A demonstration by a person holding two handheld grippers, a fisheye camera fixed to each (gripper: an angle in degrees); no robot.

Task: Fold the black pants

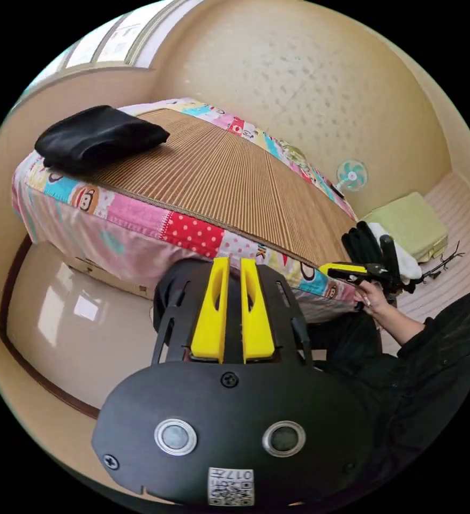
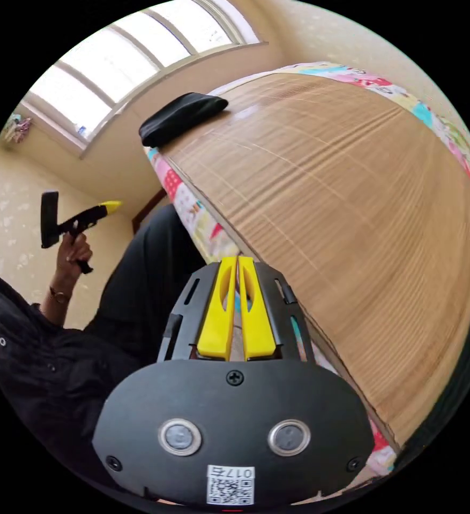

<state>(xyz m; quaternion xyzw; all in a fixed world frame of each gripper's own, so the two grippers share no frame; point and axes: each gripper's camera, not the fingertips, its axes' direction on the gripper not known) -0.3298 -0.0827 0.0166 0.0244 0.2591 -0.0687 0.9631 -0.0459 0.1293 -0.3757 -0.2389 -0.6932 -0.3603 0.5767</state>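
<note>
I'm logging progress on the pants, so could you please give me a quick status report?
Left gripper and right gripper shut, empty, held off the bed. Black pants lie as a folded bundle at the bamboo mat's corner. Nothing in the way.

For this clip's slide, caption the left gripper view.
Left gripper shut and empty beside the bed; folded black pants rest on the bamboo mat.

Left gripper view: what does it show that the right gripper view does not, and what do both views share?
Left gripper view: a small fan by the wall, a green cushion, glossy floor. Right gripper view: a bright window. Both: the folded black pants at a corner of the mat on the bed, and the two grippers, left and right, both shut and empty.
</note>
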